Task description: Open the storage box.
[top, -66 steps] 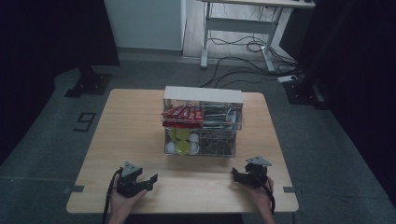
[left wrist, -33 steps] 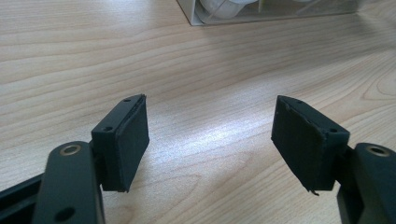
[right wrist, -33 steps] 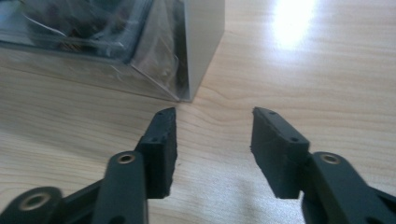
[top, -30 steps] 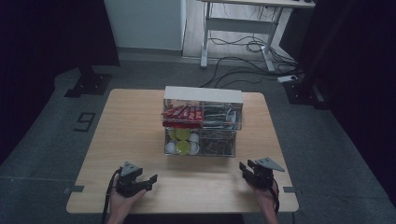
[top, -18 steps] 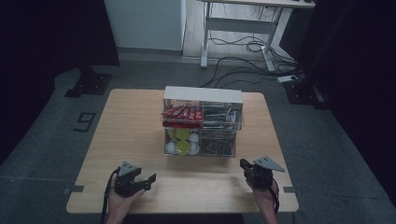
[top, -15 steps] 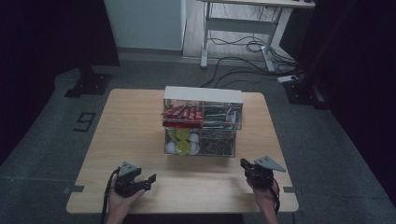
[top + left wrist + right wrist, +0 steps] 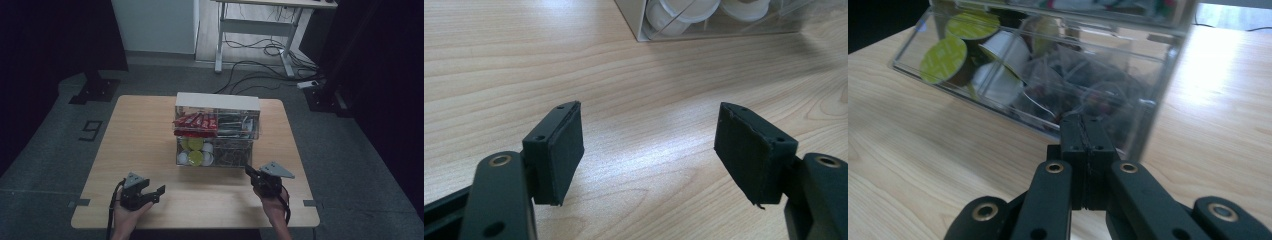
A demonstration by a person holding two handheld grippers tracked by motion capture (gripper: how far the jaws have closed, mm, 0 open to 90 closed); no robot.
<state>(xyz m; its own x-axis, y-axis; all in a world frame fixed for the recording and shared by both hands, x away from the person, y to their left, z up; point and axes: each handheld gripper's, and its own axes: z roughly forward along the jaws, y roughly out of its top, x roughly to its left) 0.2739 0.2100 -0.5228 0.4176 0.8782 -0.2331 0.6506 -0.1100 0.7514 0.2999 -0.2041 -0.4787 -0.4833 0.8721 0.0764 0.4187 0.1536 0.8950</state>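
A clear two-tier organiser [image 7: 217, 100] stands mid-table. Its upper tier holds red packets [image 7: 195, 121] and dark sachets. Green and white capsules [image 7: 196, 152] and tea bags [image 7: 235, 154] fill the lower tier. My left gripper [image 7: 155, 194] rests near the table's front left, open, with bare wood between its pads [image 7: 649, 145]. My right gripper [image 7: 249, 170] is raised a little off the table at the front right, shut with nothing in it. Its tips [image 7: 1088, 125] point at the lower drawer's clear front [image 7: 1158, 90], close to the tea bags [image 7: 1073, 85], with the capsules [image 7: 948, 57] off to the left.
The wooden table [image 7: 140, 135] has open surface left of the organiser and along its front edge. A corner of the organiser [image 7: 639, 30] with white capsules lies ahead of the left gripper. A desk frame [image 7: 250, 27] and floor cables stand beyond the table.
My right gripper has lifted and shifted slightly left toward the organiser's lower right drawer, and its jaws have come together. The left gripper has not moved.
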